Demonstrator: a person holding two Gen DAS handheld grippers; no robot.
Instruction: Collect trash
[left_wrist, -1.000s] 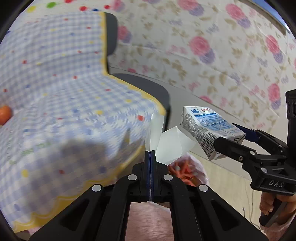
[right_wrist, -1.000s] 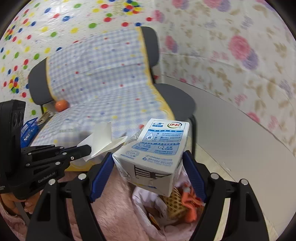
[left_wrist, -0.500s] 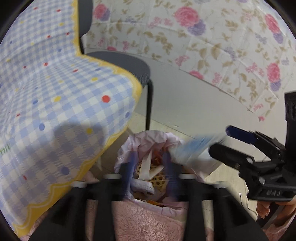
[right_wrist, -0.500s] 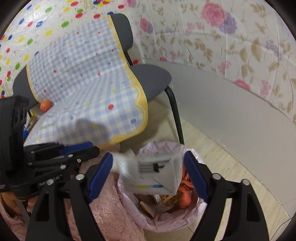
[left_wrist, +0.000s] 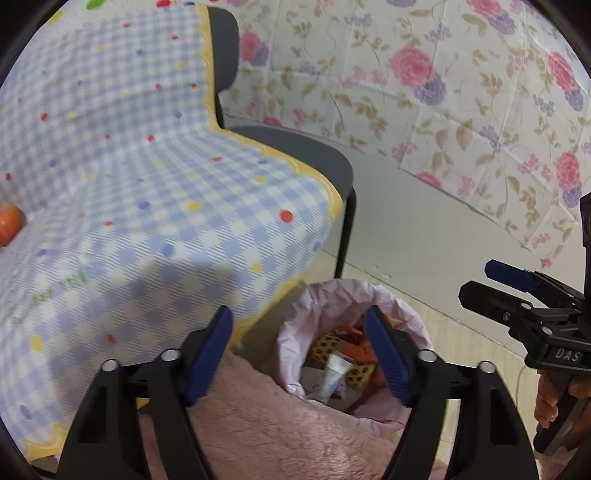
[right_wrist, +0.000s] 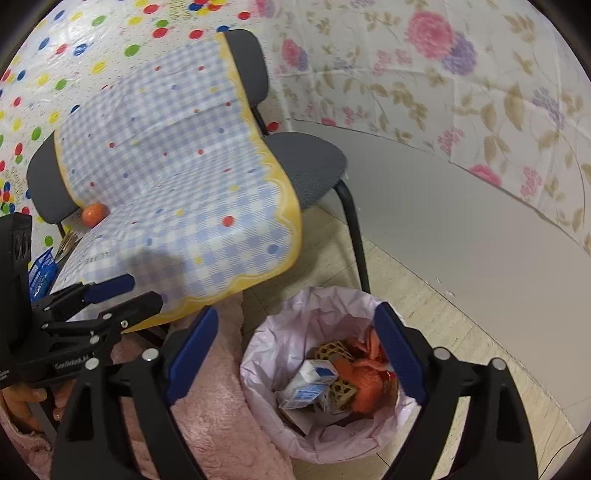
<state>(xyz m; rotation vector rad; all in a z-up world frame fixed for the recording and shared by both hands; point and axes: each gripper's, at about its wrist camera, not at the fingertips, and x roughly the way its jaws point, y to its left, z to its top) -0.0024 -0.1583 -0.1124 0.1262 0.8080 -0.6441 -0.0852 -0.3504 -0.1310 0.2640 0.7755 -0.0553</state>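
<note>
Left gripper (left_wrist: 299, 347): jaws spread wide, nothing between the blue pads, held above the near rim of the bin. Right gripper (right_wrist: 297, 350): likewise spread and empty, directly over the bin mouth. Each gripper also appears side-on at the edge of the other's view, partly cut off by the frame.

Trash bin (right_wrist: 266, 354): lined with a pale pink bag, standing on the floor just beside the front leg of a grey chair (right_wrist: 314, 166). The bin's own wall is hidden by the liner. Inside lies a blue-and-white milk carton (right_wrist: 308, 384), tilted on its side, touching orange netting (right_wrist: 364, 380) and a yellow perforated piece. The items beneath are too jumbled to identify. In the left wrist view the right finger hides part of the contents, and the carton shows only as a narrow white shape.

A blue checked cloth (right_wrist: 177, 177) with yellow border drapes over the chair, hiding most of the seat. A small orange ball (right_wrist: 92, 214) rests on the cloth at its fold. A pink fleece fabric (right_wrist: 218, 406) fills the foreground beside the bin; its extent is cut off.
</note>
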